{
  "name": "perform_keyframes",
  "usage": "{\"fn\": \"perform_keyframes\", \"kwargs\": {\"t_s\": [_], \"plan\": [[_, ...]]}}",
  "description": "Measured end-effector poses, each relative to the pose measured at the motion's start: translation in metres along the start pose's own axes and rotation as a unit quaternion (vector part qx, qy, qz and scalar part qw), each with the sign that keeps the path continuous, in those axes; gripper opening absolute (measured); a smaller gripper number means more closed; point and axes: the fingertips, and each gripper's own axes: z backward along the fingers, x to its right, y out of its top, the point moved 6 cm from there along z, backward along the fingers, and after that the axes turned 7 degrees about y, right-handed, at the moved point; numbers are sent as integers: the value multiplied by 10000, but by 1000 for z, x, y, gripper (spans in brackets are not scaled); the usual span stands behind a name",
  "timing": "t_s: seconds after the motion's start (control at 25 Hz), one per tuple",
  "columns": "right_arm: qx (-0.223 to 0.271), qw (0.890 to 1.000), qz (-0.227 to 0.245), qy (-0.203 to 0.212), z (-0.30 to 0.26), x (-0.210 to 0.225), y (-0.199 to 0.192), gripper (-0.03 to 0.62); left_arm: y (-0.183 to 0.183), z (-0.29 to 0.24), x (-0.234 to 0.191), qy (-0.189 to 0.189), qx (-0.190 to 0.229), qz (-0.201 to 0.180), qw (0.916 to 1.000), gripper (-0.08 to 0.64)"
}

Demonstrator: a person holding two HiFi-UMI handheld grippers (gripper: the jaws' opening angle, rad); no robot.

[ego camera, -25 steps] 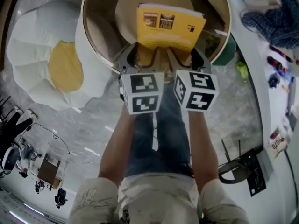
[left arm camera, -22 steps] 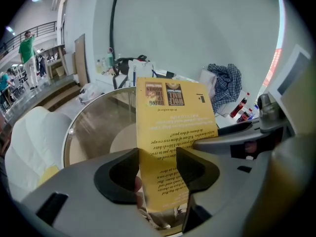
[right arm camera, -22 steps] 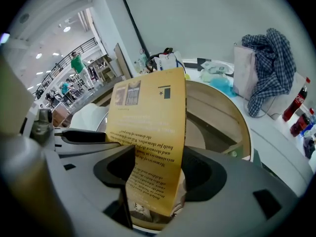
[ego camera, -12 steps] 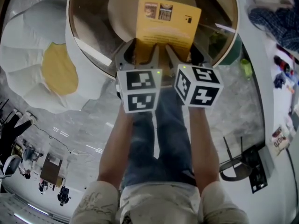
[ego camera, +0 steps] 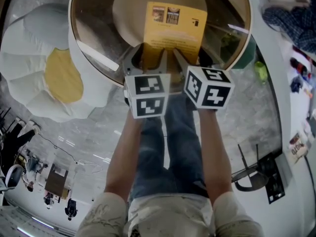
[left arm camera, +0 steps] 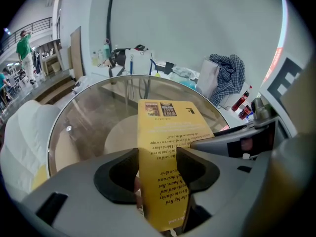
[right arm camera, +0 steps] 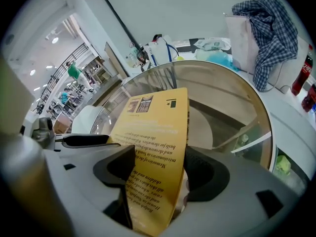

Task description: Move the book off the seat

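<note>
Glass table (ego camera: 96, 31) lies below the book (ego camera: 174, 26). Left gripper (ego camera: 148, 59) and right gripper (ego camera: 191, 59) each clamp the book's near edge; its far end is unsupported. Hazard: uneven release or a loosened jaw could let the book pivot and strike the glass.

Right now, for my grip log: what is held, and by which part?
The thin yellow paperback book, clamped at its near edge by the left claw and right claw.
</note>
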Motion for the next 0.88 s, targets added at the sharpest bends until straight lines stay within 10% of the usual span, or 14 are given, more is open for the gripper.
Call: {"fn": "perform_keyframes", "kwargs": {"t_s": [0.52,0.88], "plan": [[281,9992,45,-285,26,-13,8,304,28,27,-12,78,194,231,9995,247],[1254,9893,629,-399,118,-60,89,304,101,116,-21,226,938,267,9950,247]]}}
